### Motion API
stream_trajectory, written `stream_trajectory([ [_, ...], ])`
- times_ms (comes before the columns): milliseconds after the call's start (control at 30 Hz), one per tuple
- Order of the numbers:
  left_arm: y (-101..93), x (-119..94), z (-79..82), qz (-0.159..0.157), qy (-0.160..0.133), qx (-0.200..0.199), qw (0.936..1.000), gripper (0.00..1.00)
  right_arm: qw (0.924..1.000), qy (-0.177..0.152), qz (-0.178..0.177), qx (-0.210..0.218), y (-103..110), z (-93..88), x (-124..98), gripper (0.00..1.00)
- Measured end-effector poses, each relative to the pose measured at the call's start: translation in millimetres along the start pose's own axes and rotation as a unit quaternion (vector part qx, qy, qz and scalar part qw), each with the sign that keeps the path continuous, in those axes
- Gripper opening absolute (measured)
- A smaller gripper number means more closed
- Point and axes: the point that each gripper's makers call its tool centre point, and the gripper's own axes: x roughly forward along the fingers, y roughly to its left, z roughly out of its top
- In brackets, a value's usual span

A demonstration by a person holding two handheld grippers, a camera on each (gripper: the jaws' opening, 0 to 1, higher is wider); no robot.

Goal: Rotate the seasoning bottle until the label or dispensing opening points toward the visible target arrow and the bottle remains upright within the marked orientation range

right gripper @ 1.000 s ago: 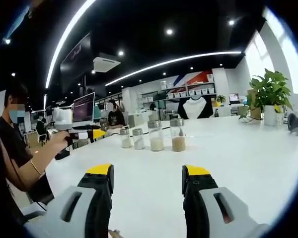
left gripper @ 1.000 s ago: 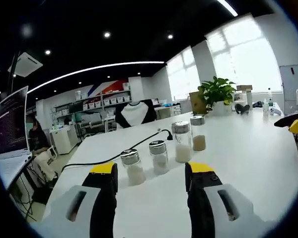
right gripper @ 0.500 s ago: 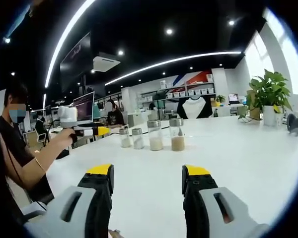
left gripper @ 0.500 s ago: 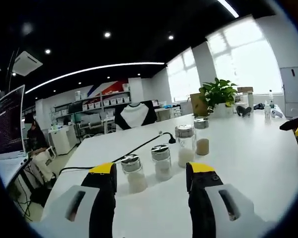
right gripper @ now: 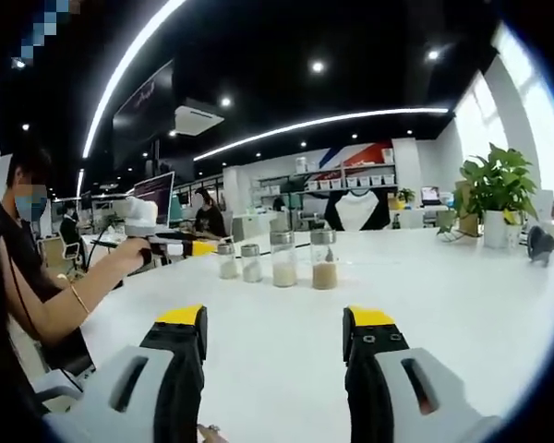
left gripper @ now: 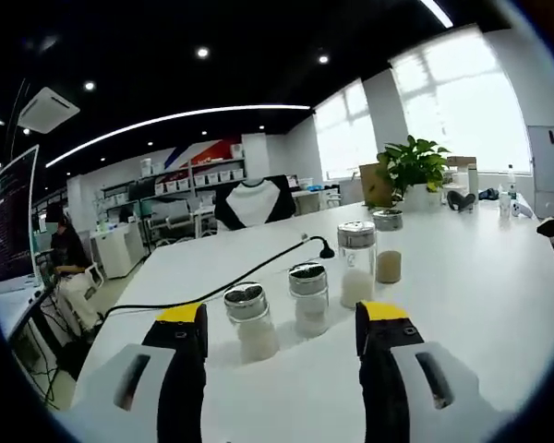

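Four seasoning bottles (left gripper: 306, 297) upright in a row mid-bench (left gripper: 462, 305), my left hand-held gripper (left gripper: 282, 325) spread just before them, my right hand-held gripper (right gripper: 272, 325) spread, well back.

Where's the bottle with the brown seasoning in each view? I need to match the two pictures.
Left gripper view: brown-filled bottle, far end of the row, right of centre.
Right gripper view: brown-filled bottle, rightmost of four, near centre.
Shared landmark: potted plant on the table.
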Motion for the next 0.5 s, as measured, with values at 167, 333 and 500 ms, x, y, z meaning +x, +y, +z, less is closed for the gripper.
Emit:
stream_trajectory([
  [167, 2.3, 7, -1.6, 0.003, 0.005, 0.002, 1.0, 0.69, 0.9997, 0.004, -0.007, -0.025, 0, 0.9, 0, 0.72],
  [333, 2.2, 7, -0.6, 0.002, 0.004, -0.003, 1.0, 0.69, 0.9995, 0.022, -0.011, -0.017, -1, -5.3, 0, 0.83],
  [500, 4.6, 5, -1.6, 0.005, 0.005, -0.003, 1.0, 0.69, 0.9988, 0.037, -0.018, -0.026, -2, -10.3, 0, 0.91],
])
